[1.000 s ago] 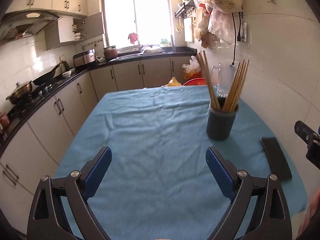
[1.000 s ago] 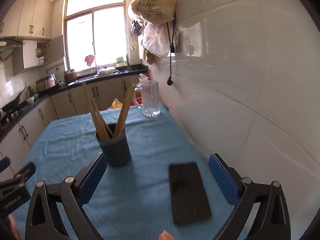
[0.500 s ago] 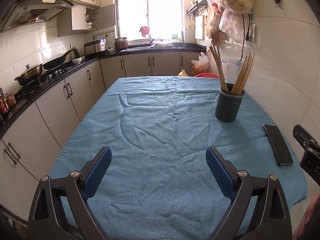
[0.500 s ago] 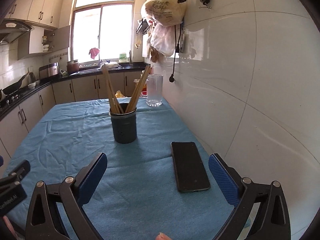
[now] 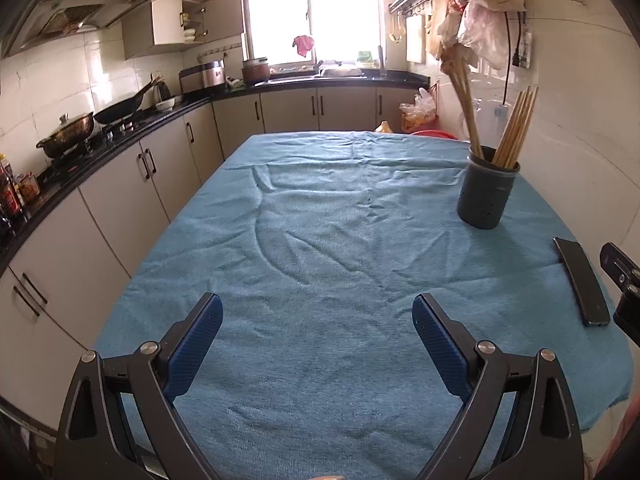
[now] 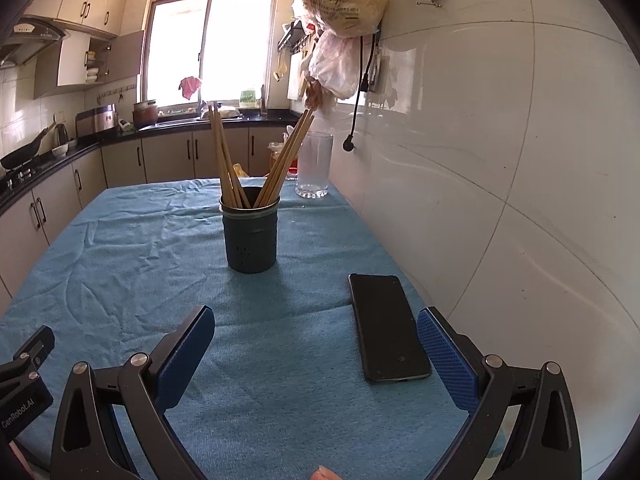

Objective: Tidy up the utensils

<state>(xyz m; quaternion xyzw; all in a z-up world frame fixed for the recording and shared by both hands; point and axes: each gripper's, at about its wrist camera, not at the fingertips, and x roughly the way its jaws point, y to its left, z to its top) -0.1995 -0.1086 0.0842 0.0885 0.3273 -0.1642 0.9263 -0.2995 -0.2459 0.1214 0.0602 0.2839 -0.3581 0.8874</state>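
A dark round utensil holder (image 5: 486, 194) (image 6: 251, 236) stands upright on the blue tablecloth (image 5: 320, 264) (image 6: 132, 256), toward the wall side. Several wooden chopsticks (image 5: 514, 132) (image 6: 232, 160) lean out of it in two bunches. My left gripper (image 5: 318, 340) hangs open over the near middle of the cloth, well short and left of the holder, with nothing between its blue pads. My right gripper (image 6: 316, 348) is open too, near the table's front edge, with the holder ahead of it. Part of each gripper shows at the edge of the other's view.
A black phone (image 5: 582, 280) (image 6: 387, 324) lies flat near the right front corner, just inside my right gripper's right finger. A glass jug (image 6: 314, 164) stands at the far right by the tiled wall. Kitchen counters with a wok (image 5: 120, 110) line the left side.
Both grippers have drawn back and up from the holder, so more of the cloth and the phone shows. Their jaws stay wide apart. Nothing on the table has moved.
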